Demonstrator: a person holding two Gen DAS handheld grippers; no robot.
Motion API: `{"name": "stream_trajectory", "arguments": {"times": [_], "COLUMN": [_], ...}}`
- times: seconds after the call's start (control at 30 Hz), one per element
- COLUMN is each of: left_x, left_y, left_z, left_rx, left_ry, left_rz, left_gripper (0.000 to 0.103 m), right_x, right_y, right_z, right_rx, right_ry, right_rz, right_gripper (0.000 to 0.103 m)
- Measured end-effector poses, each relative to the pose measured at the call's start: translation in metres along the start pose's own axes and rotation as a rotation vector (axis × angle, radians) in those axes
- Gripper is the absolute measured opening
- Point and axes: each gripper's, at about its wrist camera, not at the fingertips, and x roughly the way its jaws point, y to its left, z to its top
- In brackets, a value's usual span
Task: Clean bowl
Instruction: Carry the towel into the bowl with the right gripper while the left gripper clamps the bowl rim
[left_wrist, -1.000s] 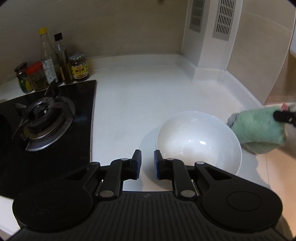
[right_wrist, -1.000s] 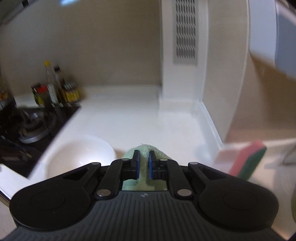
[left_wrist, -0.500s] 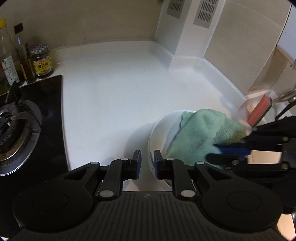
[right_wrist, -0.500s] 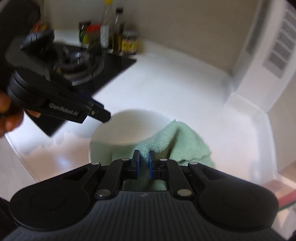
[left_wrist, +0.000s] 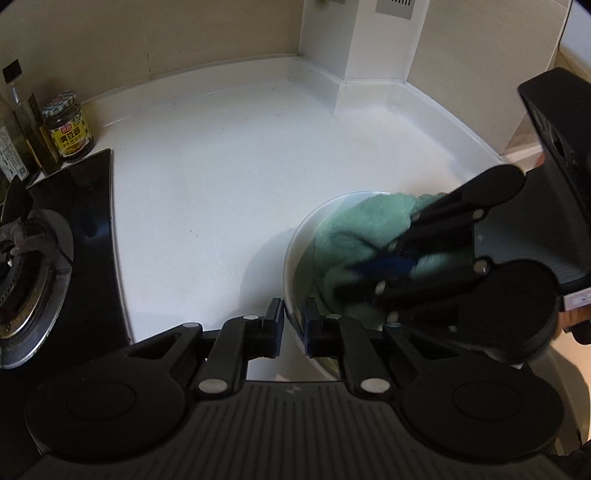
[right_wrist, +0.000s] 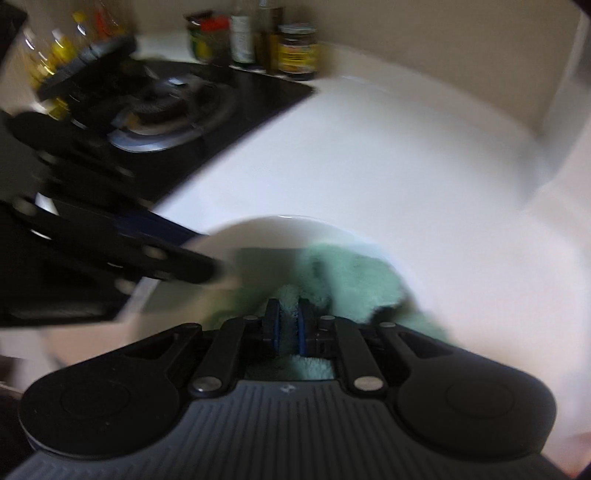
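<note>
A white bowl (left_wrist: 295, 240) stands on the white counter, right of the hob. My left gripper (left_wrist: 293, 325) straddles its near rim, one finger outside and one inside; its jaws are closing and the pads sit against the wall. My right gripper (left_wrist: 362, 267) reaches into the bowl from the right, shut on a green cloth (left_wrist: 351, 225) that fills much of the inside. The right wrist view is blurred: the cloth (right_wrist: 351, 269) is bunched between the pads of the right gripper (right_wrist: 290, 321), the bowl (right_wrist: 273, 225) is below, and the left gripper (right_wrist: 207, 254) grips its left rim.
A black hob with a gas burner (left_wrist: 22, 266) lies left of the bowl. A jar (left_wrist: 68, 129) and bottles stand at the back left against the wall. A white column (left_wrist: 369, 55) fills the back corner. A person's hand (left_wrist: 576, 317) shows at the right edge.
The right gripper carried the green cloth from the right of the bowl down into it. The left gripper came up to the near rim and its jaws narrowed around it.
</note>
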Motion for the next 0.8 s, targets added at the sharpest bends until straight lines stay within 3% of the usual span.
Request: {"name": "stream_trajectory", "arguments": {"times": [0.07, 0.2, 0.27, 0.33, 0.4, 0.53, 0.6, 0.67, 0.8], "left_x": [0.001, 0.003, 0.003, 0.003, 0.003, 0.004, 0.004, 0.005, 0.005], "left_y": [0.001, 0.003, 0.002, 0.001, -0.001, -0.002, -0.001, -0.001, -0.001], "left_z": [0.002, 0.006, 0.006, 0.006, 0.006, 0.007, 0.008, 0.008, 0.006], "left_rx": [0.0, 0.018, 0.033, 0.048, 0.064, 0.066, 0.062, 0.059, 0.054], "left_ry": [0.002, 0.009, 0.011, 0.008, 0.01, 0.008, 0.005, 0.002, -0.004], "left_rz": [-0.006, -0.024, -0.037, -0.037, -0.028, -0.025, -0.026, -0.027, -0.025], "left_gripper": [0.006, 0.005, 0.006, 0.007, 0.008, 0.006, 0.005, 0.005, 0.005], "right_x": [0.002, -0.008, -0.009, -0.004, 0.004, 0.009, 0.002, -0.02, -0.1], "right_y": [0.009, 0.011, 0.008, 0.006, 0.008, 0.021, 0.027, 0.023, 0.0], "right_z": [-0.002, -0.011, -0.011, -0.003, 0.003, 0.004, -0.001, -0.004, -0.005], "right_rx": [-0.068, -0.204, -0.227, -0.226, -0.219, -0.154, -0.17, -0.149, 0.005], "right_ry": [0.064, 0.234, 0.243, 0.21, 0.164, 0.117, 0.142, 0.114, -0.112], "right_rz": [0.046, -0.037, -0.102, -0.187, -0.209, -0.032, -0.026, -0.055, -0.099], "right_gripper": [0.007, 0.005, 0.004, 0.004, 0.004, 0.005, 0.004, 0.004, 0.004]}}
